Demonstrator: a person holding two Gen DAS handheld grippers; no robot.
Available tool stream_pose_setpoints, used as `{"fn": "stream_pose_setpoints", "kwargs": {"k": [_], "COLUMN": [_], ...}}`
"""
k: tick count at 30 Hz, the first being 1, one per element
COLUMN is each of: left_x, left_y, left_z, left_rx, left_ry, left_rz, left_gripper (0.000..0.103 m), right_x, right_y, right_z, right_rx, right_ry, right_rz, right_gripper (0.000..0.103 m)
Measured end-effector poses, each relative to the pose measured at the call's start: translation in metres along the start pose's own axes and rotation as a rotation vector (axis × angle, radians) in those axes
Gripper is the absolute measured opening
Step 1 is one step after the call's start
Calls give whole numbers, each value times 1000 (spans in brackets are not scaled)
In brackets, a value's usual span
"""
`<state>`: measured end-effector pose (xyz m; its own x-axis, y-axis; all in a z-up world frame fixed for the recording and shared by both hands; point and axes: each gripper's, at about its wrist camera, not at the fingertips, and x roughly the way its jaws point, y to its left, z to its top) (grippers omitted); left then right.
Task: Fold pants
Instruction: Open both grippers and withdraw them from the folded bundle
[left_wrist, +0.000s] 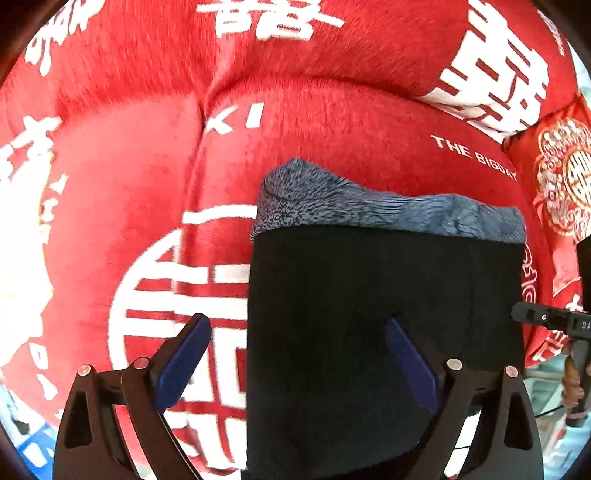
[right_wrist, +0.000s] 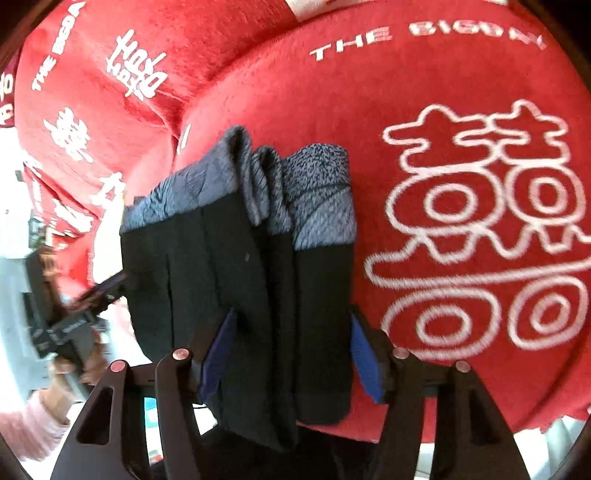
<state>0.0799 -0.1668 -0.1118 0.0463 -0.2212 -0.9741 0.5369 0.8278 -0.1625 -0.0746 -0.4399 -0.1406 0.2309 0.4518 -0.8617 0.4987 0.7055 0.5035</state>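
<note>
The pants (left_wrist: 384, 317) are black with a grey patterned band, folded into a compact stack on a red plush blanket (left_wrist: 332, 122). In the left wrist view my left gripper (left_wrist: 299, 354) is open, its blue-padded fingers (left_wrist: 184, 362) straddling the stack's left part just above it. In the right wrist view the folded pants (right_wrist: 236, 295) show several layers with the grey band on the far side. My right gripper (right_wrist: 291, 350) is open, its pads either side of the stack's near end; whether they touch the cloth is unclear.
The red blanket (right_wrist: 443, 92) with white characters and "THE BIGDAY" lettering covers a soft, bulging surface. The other gripper (left_wrist: 554, 321) shows at the right edge of the left wrist view, and at the left in the right wrist view (right_wrist: 62, 325), held by a hand with a pink sleeve.
</note>
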Motion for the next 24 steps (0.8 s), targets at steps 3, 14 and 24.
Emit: {"fn": "stream_pose_setpoints", "kwargs": {"k": [3, 14, 24], "left_x": [-19, -52, -92], "left_y": [-9, -35, -55], "left_z": [-9, -57, -78], "left_rx": [45, 61, 116], "left_ry": [-15, 33, 21], "left_rz": [53, 133, 173], "left_gripper": [96, 96, 96], "right_x": [-11, -43, -63], "right_y": [11, 34, 85], "right_z": [-16, -75, -100], "right_rx": [-9, 42, 11], "right_ry": [-8, -82, -121], "right_rz": [-86, -291, -372], "right_gripper": [67, 82, 89]}}
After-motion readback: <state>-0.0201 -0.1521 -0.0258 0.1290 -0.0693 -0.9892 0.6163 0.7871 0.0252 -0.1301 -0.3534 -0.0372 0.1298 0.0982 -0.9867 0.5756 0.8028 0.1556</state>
